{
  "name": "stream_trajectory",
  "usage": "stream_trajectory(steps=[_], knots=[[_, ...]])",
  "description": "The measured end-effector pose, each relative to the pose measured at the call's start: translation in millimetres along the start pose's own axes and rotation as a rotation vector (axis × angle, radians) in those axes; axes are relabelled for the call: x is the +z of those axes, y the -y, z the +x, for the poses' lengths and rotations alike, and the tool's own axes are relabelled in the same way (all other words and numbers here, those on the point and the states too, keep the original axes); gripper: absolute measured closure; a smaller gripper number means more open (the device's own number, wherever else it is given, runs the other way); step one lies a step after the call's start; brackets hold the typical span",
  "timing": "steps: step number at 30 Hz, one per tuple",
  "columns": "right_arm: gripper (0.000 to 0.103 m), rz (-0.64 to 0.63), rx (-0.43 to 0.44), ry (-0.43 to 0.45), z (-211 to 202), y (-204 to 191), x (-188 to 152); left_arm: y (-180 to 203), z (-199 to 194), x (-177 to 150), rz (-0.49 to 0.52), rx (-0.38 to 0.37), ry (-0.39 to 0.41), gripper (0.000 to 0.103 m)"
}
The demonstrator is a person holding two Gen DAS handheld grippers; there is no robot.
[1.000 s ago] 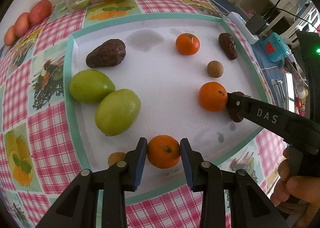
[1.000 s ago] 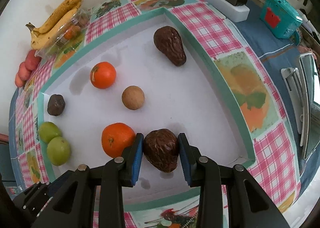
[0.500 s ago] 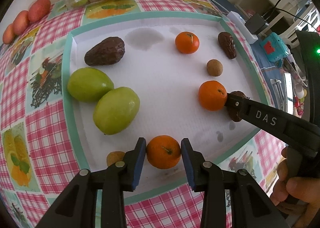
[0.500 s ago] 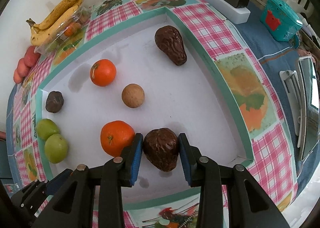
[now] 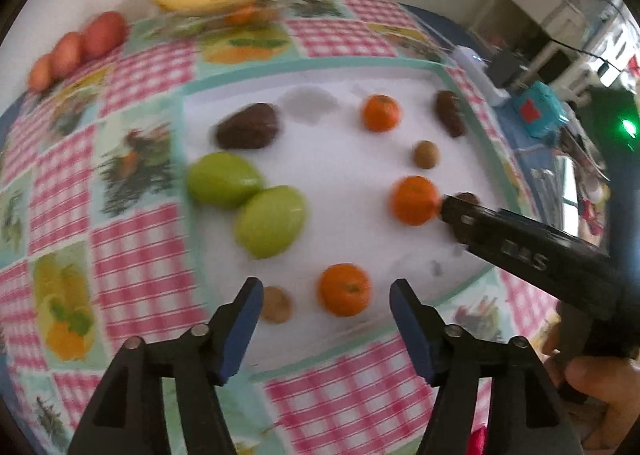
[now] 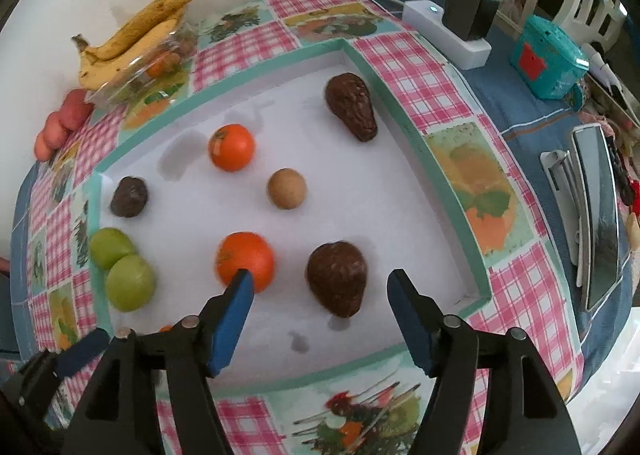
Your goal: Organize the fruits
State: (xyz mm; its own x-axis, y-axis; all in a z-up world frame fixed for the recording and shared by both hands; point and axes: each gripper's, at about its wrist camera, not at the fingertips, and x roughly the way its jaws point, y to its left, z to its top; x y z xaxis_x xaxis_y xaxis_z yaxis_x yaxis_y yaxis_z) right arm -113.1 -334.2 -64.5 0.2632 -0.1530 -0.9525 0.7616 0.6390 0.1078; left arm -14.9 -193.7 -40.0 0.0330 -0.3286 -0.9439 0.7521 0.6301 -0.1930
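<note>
My left gripper (image 5: 326, 305) is spread wide, its blue pads clear of the nearest tangerine (image 5: 344, 289), which sits on the white sheet (image 5: 352, 159) just ahead of the gap, touching neither pad. A small brown round fruit (image 5: 276, 304) lies just beside it, close to my left pad. Two green fruits (image 5: 248, 197) rest against each other further in, with a dark wrinkled avocado (image 5: 247, 131) behind them (this view is smeared with motion blur, so fine detail is lost).

My right gripper (image 6: 320, 289) is also wide apart and holds nothing. A second dark avocado (image 6: 337, 277) lies on the sheet between and just beyond its pads, apart from both. A second tangerine (image 6: 245, 261) sits just left of it, partly hidden by my left pad. Further in are a tan round fruit (image 6: 287, 188), a third tangerine (image 6: 231, 147) and a third avocado (image 6: 351, 106) near the sheet's far corner. Bananas (image 6: 134, 39) lie atop a clear punnet (image 6: 140, 75) by the wall.
</note>
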Motion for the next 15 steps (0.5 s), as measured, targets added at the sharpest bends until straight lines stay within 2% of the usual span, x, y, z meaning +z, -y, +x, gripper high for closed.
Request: stream_trajectory(steps=[3,6,8,12,15], knots=[[0.033,-0.037,-0.001,0.017,-9,-13,-8,-24,-10,-4,-0.065,0.050,0.016,0.024],[0.030,-0.068,0.021,0.026,-15,-28,-18,-52,-19,-12,-0.137,0.134,0.033,0.012],[0.015,-0.090,0.034,0.026,-17,-37,-25,-69,-24,-19,-0.175,0.193,0.048,0.000],[0.015,-0.129,0.052,0.040,-25,-52,-39,-94,-42,-34,-0.233,0.232,0.100,0.000],[0.014,-0.152,0.070,0.060,-34,-60,-52,-103,-58,-45,-0.237,0.261,0.144,0.000]])
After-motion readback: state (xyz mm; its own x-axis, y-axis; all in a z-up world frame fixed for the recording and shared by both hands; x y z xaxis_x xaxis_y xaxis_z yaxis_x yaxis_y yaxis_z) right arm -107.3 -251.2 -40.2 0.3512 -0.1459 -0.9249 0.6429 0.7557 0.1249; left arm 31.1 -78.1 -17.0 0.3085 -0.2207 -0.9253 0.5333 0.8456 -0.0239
